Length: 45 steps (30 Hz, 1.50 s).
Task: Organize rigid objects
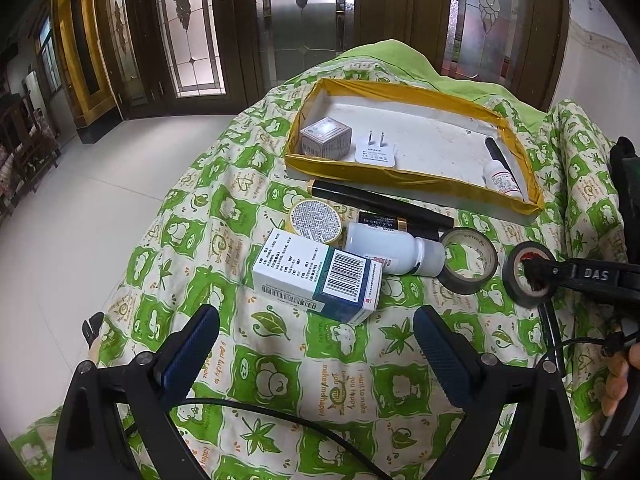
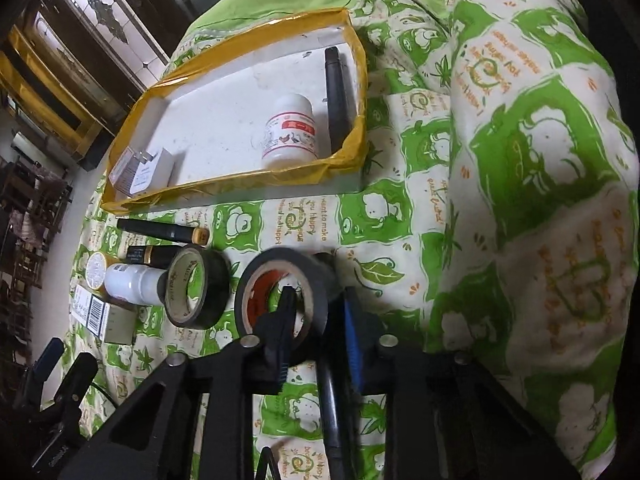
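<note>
Cloth (image 1: pixel 280 380) with green squares covers the surface, and on it lies the tray (image 1: pixel 404 178) with yellow taped rim, already holding a small box, a plug, a pen and a little bottle. In front of the tray we see the medicine box (image 1: pixel 316 276), the white bottle (image 1: pixel 394 249) and two tape rolls. We judge the black tape roll (image 2: pixel 280 296) to be light, stiff and a little slippery; its wall is the good place to grip. The right gripper (image 2: pixel 316 312) is clamped on this wall, one finger inside the hole. Only the right view shows that pinch closely; the left view shows the left gripper (image 1: pixel 316 344) with jaws wide apart, holding nothing.
</note>
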Available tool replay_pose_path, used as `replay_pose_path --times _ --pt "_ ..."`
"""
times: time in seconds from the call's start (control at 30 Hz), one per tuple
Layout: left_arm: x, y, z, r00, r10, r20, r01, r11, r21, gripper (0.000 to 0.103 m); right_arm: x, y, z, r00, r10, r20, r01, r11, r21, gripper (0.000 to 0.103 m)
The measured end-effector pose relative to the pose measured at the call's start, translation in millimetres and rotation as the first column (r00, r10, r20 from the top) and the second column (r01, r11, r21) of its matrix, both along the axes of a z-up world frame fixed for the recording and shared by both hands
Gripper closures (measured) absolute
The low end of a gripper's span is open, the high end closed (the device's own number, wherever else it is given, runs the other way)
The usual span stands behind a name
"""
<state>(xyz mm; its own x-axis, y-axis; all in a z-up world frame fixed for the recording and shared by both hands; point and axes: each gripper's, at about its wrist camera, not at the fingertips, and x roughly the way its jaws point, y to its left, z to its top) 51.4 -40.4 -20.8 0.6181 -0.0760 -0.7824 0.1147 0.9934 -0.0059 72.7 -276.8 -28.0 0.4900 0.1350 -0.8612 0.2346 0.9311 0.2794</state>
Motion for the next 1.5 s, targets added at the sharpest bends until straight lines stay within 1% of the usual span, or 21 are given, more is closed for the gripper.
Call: replay_pose_path --times 0.07,0.2,0.27,0.33,0.4,0.47,0.53,0.57,0.8,0.97,1.03,1.07,1.1,1.13,1.2,1.23,1.27,1.3,1.33,1.4,1.5 --pt "1 1 -1 1.000 -0.001 -0.005 0.000 1.000 -0.011 0.004 -5 0 6 1.000 0.006 0.019 -0.007 0.999 0.031 0.085" --pt "3 4 -2 1.000 -0.002 -0.022 0.001 0.999 -0.038 0.004 -13 4 14 0.999 0.029 0.046 -0.031 0.998 0.046 0.085" --pt "5 7 -4 0.999 0.002 -0.033 -0.004 0.998 -0.060 0.004 -14 4 16 0.998 0.034 0.052 -0.038 0.997 0.073 0.085" --pt "6 9 -5 0.999 0.006 -0.046 -0.009 0.997 -0.073 0.004 -15 2 14 0.998 0.038 0.045 -0.043 0.993 0.113 0.085" --pt "7 10 -7 0.998 0.005 -0.057 -0.009 0.997 -0.077 0.004 -13 2 8 0.999 0.044 0.018 -0.046 0.988 0.147 0.085" --pt "7 8 -8 0.998 -0.002 -0.058 -0.002 0.997 -0.076 0.004 -12 3 4 0.999 0.044 -0.003 -0.043 0.988 0.146 0.083" --pt "6 6 -7 0.998 -0.011 -0.056 0.007 0.997 -0.074 0.004 -12 2 5 0.999 0.034 0.000 -0.033 0.988 0.151 0.082" --pt "6 5 -7 0.998 -0.013 -0.056 0.009 0.997 -0.071 0.004 -14 1 7 1.000 0.029 0.007 -0.029 0.987 0.156 0.079" --pt "7 6 -8 0.998 -0.016 -0.061 0.012 0.997 -0.073 0.004 -24 7 18 0.999 0.043 0.026 -0.045 0.992 0.117 0.079" --pt "8 2 -10 0.997 -0.030 -0.066 0.026 0.997 -0.066 0.004 -13 12 8 0.999 0.039 -0.011 -0.038 0.997 0.069 0.079" --pt "11 -2 -12 0.997 -0.037 -0.073 0.033 0.998 -0.062 0.005 -5 18 6 0.998 0.056 -0.016 -0.055 0.998 0.028 0.078" --pt "13 -4 -12 0.996 -0.046 -0.073 0.041 0.997 -0.060 0.007 -1 23 3 0.997 0.067 -0.032 -0.067 0.998 -0.014 0.080" --pt "14 -7 -13 0.996 -0.052 -0.071 0.048 0.997 -0.054 0.008 1 27 0 0.996 0.073 -0.043 -0.076 0.996 -0.049 0.085" --pt "17 -10 -13 0.996 -0.056 -0.067 0.053 0.998 -0.044 0.010 3 31 -3 0.995 0.081 -0.056 -0.085 0.993 -0.082 0.087" --pt "22 -17 -17 0.995 -0.070 -0.068 0.069 0.997 -0.021 0.020 5 34 -5 0.994 0.087 -0.062 -0.093 0.990 -0.104 0.088" --pt "25 -20 -20 0.994 -0.075 -0.076 0.075 0.997 -0.007 0.034 5 35 -3 0.994 0.090 -0.058 -0.096 0.989 -0.109 0.088" --pt "29 -23 -24 0.993 -0.077 -0.090 0.078 0.997 0.008 0.055 4 34 -3 0.994 0.091 -0.055 -0.096 0.990 -0.107 0.088" --pt "31 -24 -29 0.990 -0.083 -0.112 0.084 0.996 0.008 0.070 4 33 -3 0.995 0.090 -0.053 -0.095 0.991 -0.098 0.088" --pt "33 -24 -33 0.987 -0.091 -0.134 0.091 0.996 -0.006 0.093 3 31 -3 0.995 0.089 -0.051 -0.093 0.992 -0.087 0.088" --pt "30 -21 -30 0.986 -0.092 -0.139 0.089 0.996 -0.024 0.095 0 27 0 0.995 0.087 -0.040 -0.089 0.995 -0.052 0.089" --pt "16 -11 -14 0.989 -0.099 -0.112 0.088 0.992 -0.094 0.095 -7 23 6 0.995 0.094 -0.019 -0.094 0.995 -0.026 0.089"
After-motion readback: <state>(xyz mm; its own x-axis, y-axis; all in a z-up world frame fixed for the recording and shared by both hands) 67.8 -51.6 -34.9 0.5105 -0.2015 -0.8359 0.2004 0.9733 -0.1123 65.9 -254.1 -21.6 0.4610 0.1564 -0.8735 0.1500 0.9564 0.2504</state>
